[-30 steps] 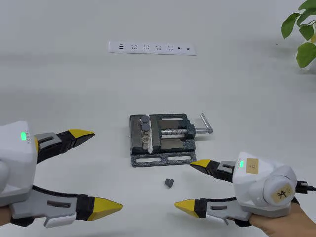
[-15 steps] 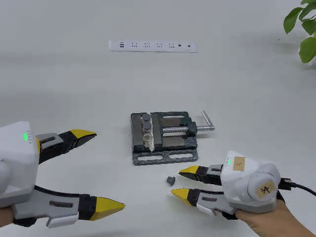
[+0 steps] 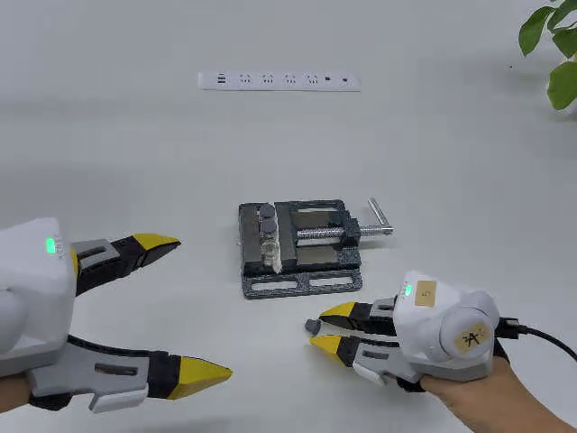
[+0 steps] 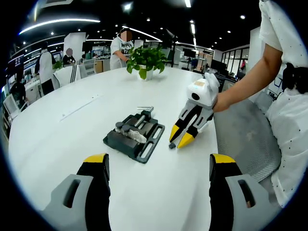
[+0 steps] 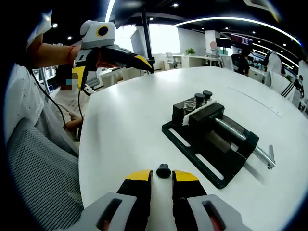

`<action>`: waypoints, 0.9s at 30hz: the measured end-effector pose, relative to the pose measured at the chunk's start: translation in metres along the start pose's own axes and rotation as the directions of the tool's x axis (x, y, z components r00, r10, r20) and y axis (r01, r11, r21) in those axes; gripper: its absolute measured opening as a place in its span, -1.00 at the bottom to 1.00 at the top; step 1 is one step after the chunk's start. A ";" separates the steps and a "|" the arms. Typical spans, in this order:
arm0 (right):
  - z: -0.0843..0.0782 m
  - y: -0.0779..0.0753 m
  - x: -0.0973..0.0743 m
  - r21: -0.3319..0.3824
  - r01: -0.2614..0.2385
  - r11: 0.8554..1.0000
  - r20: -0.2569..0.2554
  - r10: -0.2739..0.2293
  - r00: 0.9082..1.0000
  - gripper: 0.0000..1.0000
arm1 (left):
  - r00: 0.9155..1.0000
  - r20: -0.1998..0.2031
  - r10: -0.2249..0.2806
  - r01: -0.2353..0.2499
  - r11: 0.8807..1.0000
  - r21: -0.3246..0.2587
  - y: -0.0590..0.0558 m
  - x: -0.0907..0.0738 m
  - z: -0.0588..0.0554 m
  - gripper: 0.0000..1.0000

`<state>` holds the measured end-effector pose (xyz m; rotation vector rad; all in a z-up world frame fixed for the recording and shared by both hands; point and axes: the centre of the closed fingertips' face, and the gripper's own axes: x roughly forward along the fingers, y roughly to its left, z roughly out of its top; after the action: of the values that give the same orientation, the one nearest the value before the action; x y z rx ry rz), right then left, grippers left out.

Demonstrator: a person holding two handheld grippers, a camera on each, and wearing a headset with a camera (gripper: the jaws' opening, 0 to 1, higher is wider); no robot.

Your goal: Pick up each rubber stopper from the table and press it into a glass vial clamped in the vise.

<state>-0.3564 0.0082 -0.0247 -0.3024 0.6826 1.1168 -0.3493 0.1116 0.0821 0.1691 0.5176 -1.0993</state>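
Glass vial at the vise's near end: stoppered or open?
Open. The clear glass vial in the black metal vise has no cap, unlike the two dark-stoppered vials beside it.

From my feed the white table (image 3: 108, 162) is mostly bare. Taking the dark vise (image 3: 302, 285) in the middle as the clock centre in the head view, its base sits flat on the surface with the screw handle sticking out toward 3 o'clock. A white power strip (image 3: 279, 81) lies at 12, well apart. One small dark rubber stopper (image 3: 312, 326) is near the vise at about 6; I think it's resting on the tabletop, but it's tiny. A potted plant (image 3: 550, 54) stands out at 2.
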 end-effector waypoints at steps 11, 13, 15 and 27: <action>0.000 -0.001 0.001 -0.012 0.002 1.000 0.000 -0.002 1.000 -0.86 | 1.000 0.000 -0.009 0.009 1.000 0.002 -0.002 0.002 0.001 0.68; 0.001 0.000 0.001 -0.011 -0.002 1.000 0.000 0.002 1.000 -0.86 | 1.000 0.000 -0.011 0.011 1.000 0.005 -0.003 0.003 0.001 0.68; 0.001 0.000 0.000 -0.015 -0.007 1.000 -0.002 0.007 1.000 -0.86 | 1.000 0.001 -0.015 0.015 1.000 0.005 -0.003 0.004 0.002 0.66; 0.029 -0.001 -0.035 -0.035 -0.054 0.998 0.049 0.056 0.997 -0.88 | 0.998 0.029 -0.062 0.061 0.998 0.030 -0.016 0.010 0.020 0.44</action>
<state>-0.3543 -0.0017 0.0196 -0.2851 0.6317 1.1853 -0.3534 0.0887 0.0965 0.1625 0.4828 -1.1684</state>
